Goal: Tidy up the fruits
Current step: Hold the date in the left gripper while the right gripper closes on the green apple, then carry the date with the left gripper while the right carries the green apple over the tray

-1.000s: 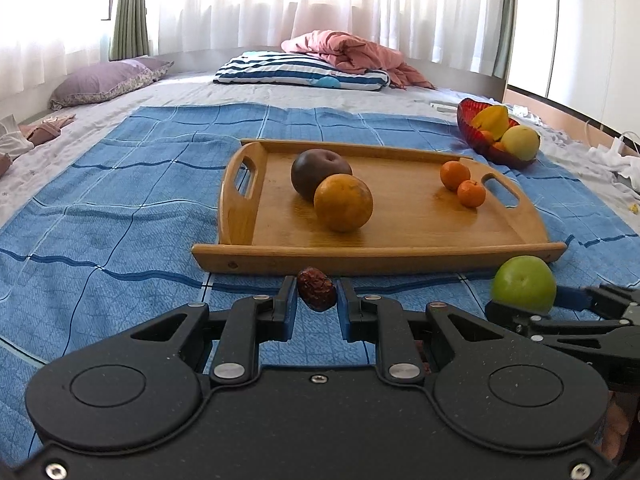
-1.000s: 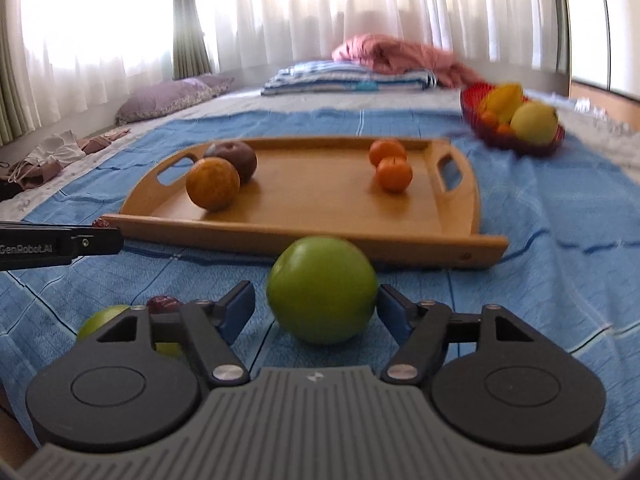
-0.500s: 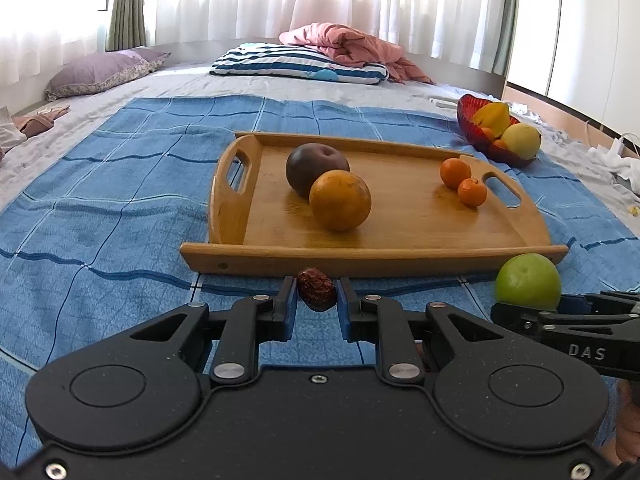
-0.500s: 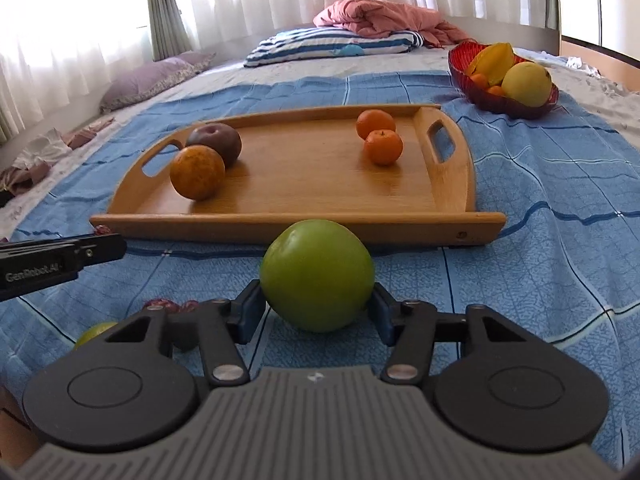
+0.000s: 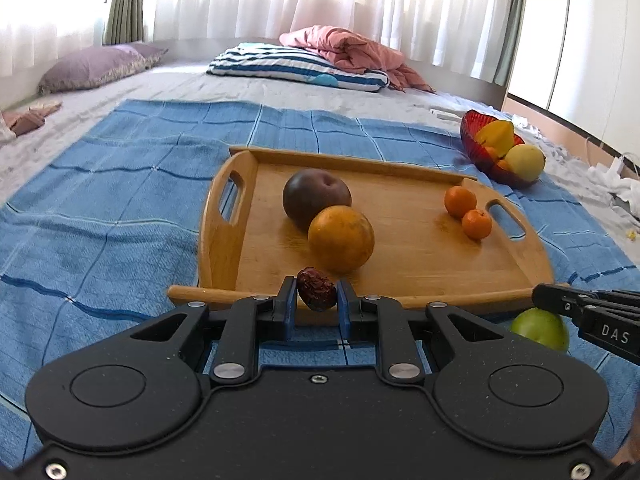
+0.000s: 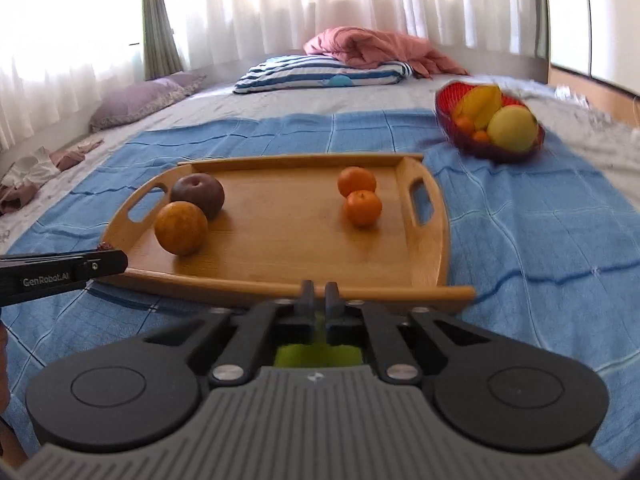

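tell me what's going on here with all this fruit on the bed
A person is sorting fruit with a handheld tool in each hand. The left tool pinches a dried red date at the near edge of the wooden tray, which holds a dark plum, a large orange and two mandarins. The right tool is shut on nothing; a green apple lies on the blue blanket just beneath it.

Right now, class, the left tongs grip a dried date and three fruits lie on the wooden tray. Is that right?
Not quite: the wooden tray carries four fruits, as the right wrist view shows. The left tongs do grip the dried date.
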The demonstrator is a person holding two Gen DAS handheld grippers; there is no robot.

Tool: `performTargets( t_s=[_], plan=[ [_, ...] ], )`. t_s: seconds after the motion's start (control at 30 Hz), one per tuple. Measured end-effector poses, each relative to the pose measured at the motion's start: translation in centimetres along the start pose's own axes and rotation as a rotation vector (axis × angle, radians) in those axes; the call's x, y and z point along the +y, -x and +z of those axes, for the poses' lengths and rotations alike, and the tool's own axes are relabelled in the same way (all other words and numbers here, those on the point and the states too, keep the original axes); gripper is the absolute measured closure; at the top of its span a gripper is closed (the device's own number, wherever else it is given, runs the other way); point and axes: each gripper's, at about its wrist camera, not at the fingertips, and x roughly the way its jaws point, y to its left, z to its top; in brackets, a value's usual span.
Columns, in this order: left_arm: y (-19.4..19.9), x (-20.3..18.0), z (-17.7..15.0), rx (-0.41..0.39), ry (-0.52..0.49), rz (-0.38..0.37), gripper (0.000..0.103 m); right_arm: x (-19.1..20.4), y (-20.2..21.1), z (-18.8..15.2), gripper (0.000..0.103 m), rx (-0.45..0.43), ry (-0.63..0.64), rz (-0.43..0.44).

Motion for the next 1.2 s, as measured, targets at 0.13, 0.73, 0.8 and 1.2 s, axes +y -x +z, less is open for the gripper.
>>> performTargets(
  t_s=[0.13, 0.73, 0.8, 1.2],
  plan=[
    [0.0, 0.2, -0.6, 0.012, -0.002, 0.001, 0.083, -0.5, 0.7, -1.4, 0.043, -0.022, -0.016, 0.039],
    [0.2, 0.8, -2.2, 0.045, 0.016, -0.008, 0.083, 0.2, 0.0, -5.1, 0.042, 0.071, -0.125, 0.196],
    [0.2, 0.8, -2.2, 0.045, 0.015, -0.009, 0.083, 0.0, 0.0, -5.1, 0.042, 0.068, -0.149, 0.197],
    [-0.1, 0.3, -0.1, 0.006, 0.016, -0.012, 0.083, 0.5, 1.1, -1.9, 0.042, -0.048, -0.061, 0.104]
  ],
)
